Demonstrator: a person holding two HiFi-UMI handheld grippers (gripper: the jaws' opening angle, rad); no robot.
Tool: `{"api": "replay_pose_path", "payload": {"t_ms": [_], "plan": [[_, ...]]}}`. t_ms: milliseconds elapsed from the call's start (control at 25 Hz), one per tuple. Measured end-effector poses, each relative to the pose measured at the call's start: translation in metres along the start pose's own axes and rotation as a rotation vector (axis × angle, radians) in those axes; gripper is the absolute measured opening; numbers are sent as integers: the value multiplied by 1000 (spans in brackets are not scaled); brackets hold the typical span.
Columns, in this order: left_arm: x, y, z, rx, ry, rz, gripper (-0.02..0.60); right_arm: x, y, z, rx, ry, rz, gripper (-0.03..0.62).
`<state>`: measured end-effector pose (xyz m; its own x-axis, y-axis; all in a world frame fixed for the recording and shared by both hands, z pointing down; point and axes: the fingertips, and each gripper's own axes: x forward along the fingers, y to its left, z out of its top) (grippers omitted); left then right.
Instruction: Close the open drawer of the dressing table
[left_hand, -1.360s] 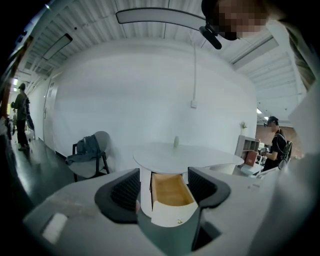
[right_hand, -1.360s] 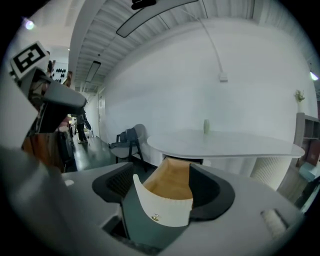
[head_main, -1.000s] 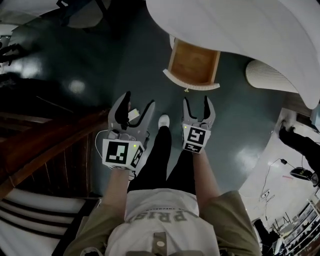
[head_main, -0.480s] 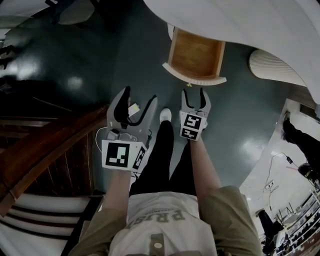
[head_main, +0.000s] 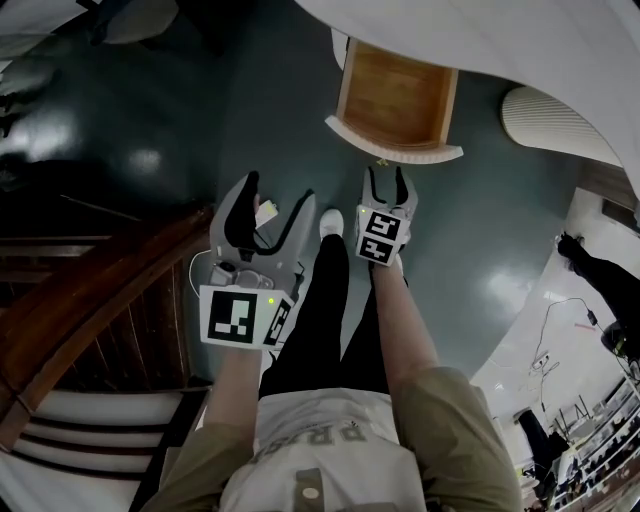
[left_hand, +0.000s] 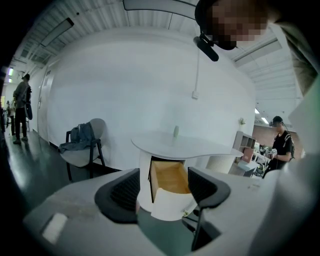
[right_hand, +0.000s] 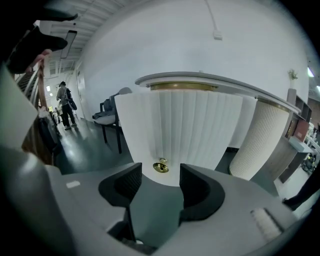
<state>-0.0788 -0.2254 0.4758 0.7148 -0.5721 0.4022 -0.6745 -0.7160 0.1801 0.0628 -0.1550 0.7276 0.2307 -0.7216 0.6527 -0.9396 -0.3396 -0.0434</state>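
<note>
The drawer (head_main: 398, 100) of the white dressing table (head_main: 520, 50) stands pulled out, its wooden inside bare. Its curved, fluted white front (right_hand: 180, 135) carries a small brass knob (right_hand: 160, 167). My right gripper (head_main: 385, 178) points at that front, just short of it, with the knob ahead of the gap between its jaws. Those jaws have just been closing; they stand apart with nothing between them. My left gripper (head_main: 274, 205) is open and empty, farther back and left. From it the drawer (left_hand: 169, 176) shows beyond the jaws.
A chair (left_hand: 82, 145) with a garment on it stands left of the table. A ribbed white pedestal (right_hand: 260, 140) rises at the right. A wooden stair rail (head_main: 90, 290) runs along my left. People stand far off at both sides.
My right gripper has come forward toward the drawer front and its jaws have narrowed. The left gripper has sunk slightly.
</note>
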Motion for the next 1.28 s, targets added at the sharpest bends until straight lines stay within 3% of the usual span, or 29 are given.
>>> {"api": "replay_pose_path", "payload": {"t_ms": [520,880,1280], "plan": [[-2,7,-10,-10,9,3,315,14,-2,-4,13,0,-31,192],[-1,10,-16,-11,16,8,314,16,-1,-5,21,-12,-26,115],[1,11,-15,-13,14,7,315,19,-2,-7,41,-10,22,107]]}}
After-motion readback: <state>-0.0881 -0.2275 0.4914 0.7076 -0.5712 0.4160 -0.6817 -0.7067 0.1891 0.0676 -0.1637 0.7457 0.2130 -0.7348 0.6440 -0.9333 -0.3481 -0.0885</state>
